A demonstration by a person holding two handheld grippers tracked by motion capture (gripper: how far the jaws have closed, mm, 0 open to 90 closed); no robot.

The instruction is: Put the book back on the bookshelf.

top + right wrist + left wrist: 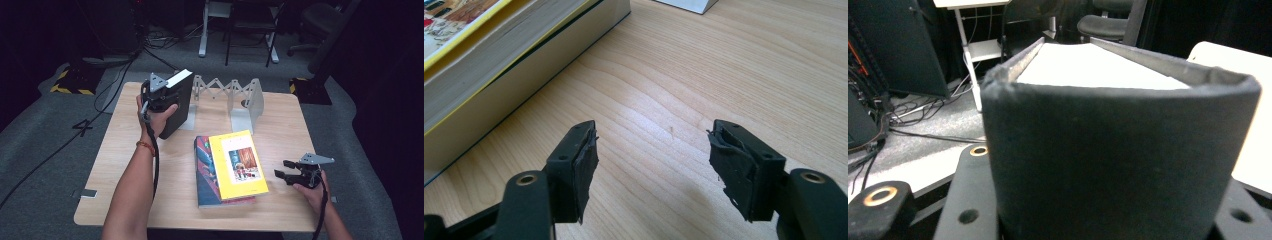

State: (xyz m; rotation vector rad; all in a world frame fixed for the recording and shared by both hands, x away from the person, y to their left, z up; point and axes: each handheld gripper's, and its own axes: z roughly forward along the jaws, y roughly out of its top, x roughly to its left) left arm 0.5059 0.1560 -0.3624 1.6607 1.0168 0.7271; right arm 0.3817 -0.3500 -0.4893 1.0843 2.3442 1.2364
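Observation:
My left gripper point(167, 95) is shut on a thick black book point(181, 102), which it holds upright above the table's far left, beside the rack. In the left gripper view the black book's spine point(1113, 150) sits between the jaws, white page edges above it. A yellow book point(237, 164) lies on top of a blue-covered book point(205, 172) in the middle of the wooden table point(125, 165). My right gripper point(282, 169) rests open near the table's right front, pointing left at the stack; nothing is between its pads point(585, 165). The stack's page edges point(489, 65) lie just ahead of it.
A grey accordion book rack point(240, 97) stands at the table's back centre, with its right end plate upright. Beyond the table are chairs, a desk frame and cables on the carpet. The table's right edge is close to my right hand.

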